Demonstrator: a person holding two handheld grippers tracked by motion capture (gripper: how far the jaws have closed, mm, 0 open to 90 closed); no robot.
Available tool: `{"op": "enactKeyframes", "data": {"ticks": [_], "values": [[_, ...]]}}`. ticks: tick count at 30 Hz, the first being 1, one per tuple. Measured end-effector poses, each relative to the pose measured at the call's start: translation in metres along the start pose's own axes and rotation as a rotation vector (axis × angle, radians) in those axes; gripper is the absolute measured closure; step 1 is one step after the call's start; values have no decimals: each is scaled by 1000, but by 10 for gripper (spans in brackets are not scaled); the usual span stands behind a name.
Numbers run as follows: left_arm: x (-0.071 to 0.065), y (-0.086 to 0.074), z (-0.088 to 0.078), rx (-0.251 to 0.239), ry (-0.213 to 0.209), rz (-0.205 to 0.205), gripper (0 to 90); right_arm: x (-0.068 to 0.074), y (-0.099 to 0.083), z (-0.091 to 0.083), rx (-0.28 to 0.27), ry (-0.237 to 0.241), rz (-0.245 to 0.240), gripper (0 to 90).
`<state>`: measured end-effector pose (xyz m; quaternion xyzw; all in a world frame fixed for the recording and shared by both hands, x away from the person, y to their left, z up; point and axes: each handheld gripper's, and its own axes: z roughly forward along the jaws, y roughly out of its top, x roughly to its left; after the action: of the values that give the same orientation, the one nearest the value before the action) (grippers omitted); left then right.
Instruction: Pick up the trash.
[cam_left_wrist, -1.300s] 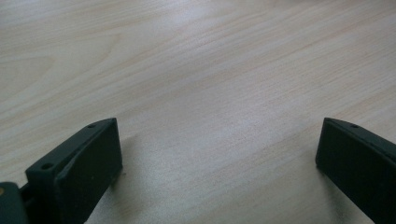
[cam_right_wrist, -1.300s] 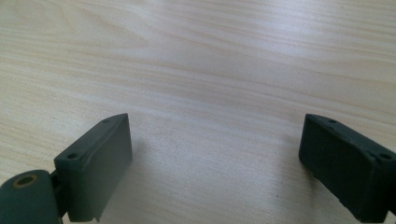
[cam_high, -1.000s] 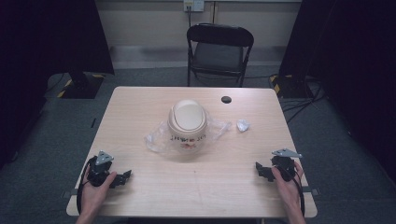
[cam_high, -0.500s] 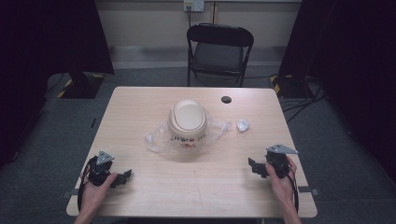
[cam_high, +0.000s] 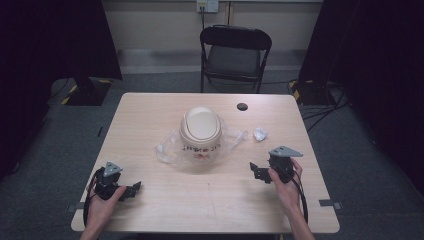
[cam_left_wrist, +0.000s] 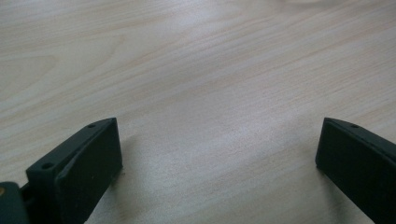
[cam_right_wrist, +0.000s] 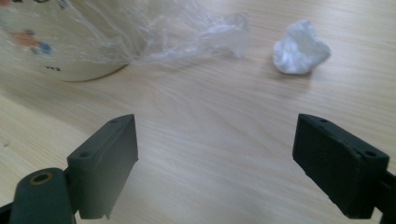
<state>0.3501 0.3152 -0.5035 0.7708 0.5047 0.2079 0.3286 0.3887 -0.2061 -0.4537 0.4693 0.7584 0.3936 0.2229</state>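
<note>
Hands are coming in from the bottom of the high view, and each one is holding a black tool with two jaws. The left gripper (cam_high: 131, 190) is sitting low near the front left corner of the wooden table (cam_high: 150, 115), with the left hand (cam_high: 102, 200) wrapped around it. In the left gripper view, its jaws are standing wide apart, with nothing between them but bare light wood.

The right gripper (cam_high: 256, 171) is sitting on the right side of the table, a bit farther from the front edge than the left one. The right hand (cam_high: 285, 182) is gripping it from behind. A grey plate with three corners is sitting on top of it. In the right gripper view, its jaws are also standing wide apart and holding nothing.

A round cream bowl (cam_high: 200, 135) is sitting upside down in the middle of the table. It is showing small pictures and dark writing on its side. A clear plastic wrap (cam_high: 165, 150) is lying crumpled under and around it, and one end is trailing toward the right. In the right gripper view, the bowl (cam_right_wrist: 60, 51) is showing at the top left, with the plastic wrap (cam_right_wrist: 187, 35) spreading out beside it.

A small white crumpled wad (cam_high: 260, 133) is lying near the end of the wrap, apart from it. A little black round thing (cam_high: 242, 106) is lying near the far edge.

A dark folding chair (cam_high: 234, 55) is standing behind the table.
</note>
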Motion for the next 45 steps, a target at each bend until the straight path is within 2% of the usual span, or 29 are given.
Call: {"op": "enactKeyframes", "data": {"ticks": [6, 7, 8, 9, 13, 14, 18, 19, 20, 21, 23, 26, 27, 30, 34, 36, 45], "values": [[0, 0, 0, 1, -1, 0, 0, 13, 16, 6, -19, 40, -16, 138], [0, 0, 0, 0, 0, 0, 0, 18, 25, 8, -28, 56, -19, 138], [0, 0, 0, 0, 0, 0, 0, 18, 25, 8, -28, 56, -19, 138], [0, 0, 0, 1, 0, 0, 0, 23, 34, 9, -38, 72, -26, 138], [0, 0, 0, 0, 0, 0, 0, 34, 52, 12, -56, 98, -48, 137], [0, 0, 0, 0, 0, 0, 0, 34, 52, 12, -56, 98, -48, 137], [0, 0, 0, 1, 0, 0, 0, 44, 70, 19, -72, 126, -63, 137], [0, 0, 0, 0, -1, -1, 0, 47, 80, 22, -77, 139, -72, 138], [0, 0, 0, 0, -1, -1, 0, 47, 80, 22, -77, 139, -72, 138], [0, 0, 0, 1, 0, 1, 0, 54, 92, 25, -69, 147, -99, 138], [0, 0, 0, 1, 1, 1, 0, 59, 101, 26, -65, 149, -122, 139], [0, 0, 0, 0, 0, -1, 0, 64, 111, 28, -72, 159, -136, 139], [0, 0, 0, 1, 1, 1, 0, 69, 121, 31, -76, 166, -149, 139], [0, 0, 0, 0, 0, -1, 0, 73, 131, 36, -80, 179, -152, 139], [0, 0, 0, 0, 0, 0, 0, 77, 138, 44, -88, 197, -151, 140], [0, 0, 0, 0, 0, -1, 0, 78, 140, 48, -78, 198, -159, 138], [0, 0, 0, 0, 0, 0, 0, 76, 138, 72, -38, 202, -144, 132]]}}
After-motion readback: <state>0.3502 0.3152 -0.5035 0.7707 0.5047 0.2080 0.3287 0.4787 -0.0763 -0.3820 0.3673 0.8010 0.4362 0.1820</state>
